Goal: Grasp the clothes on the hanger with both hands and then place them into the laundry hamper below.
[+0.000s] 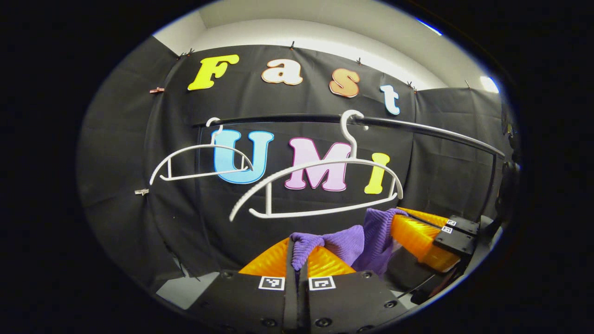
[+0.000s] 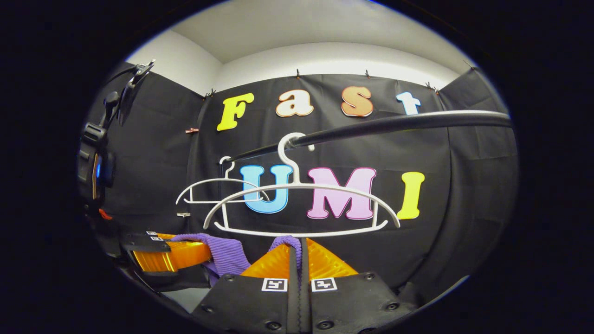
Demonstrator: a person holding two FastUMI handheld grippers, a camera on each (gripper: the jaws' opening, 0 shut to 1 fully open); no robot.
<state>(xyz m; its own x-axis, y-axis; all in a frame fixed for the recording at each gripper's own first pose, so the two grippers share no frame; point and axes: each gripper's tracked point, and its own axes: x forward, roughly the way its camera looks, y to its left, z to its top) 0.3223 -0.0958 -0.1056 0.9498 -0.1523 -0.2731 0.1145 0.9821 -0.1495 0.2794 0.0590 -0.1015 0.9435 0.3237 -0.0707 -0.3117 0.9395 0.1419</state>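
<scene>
Bare hangers (image 1: 315,185) above gripped purple cloth (image 1: 343,243)

— What do we see of the clothes?
— A purple ribbed knit garment (image 1: 352,243), bunched and off the white hanger (image 1: 320,185), which hangs bare on the rail just above it.
— And in the right gripper view?
— The garment (image 2: 227,253) sags below the hanger (image 2: 301,208).

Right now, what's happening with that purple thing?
Someone is taking laundry down. Each hand-held gripper, left and right, is pinching the purple knitted cloth, stretched between them below the nearer white plastic hanger. Both hangers on the black metal rail are bare.
</scene>
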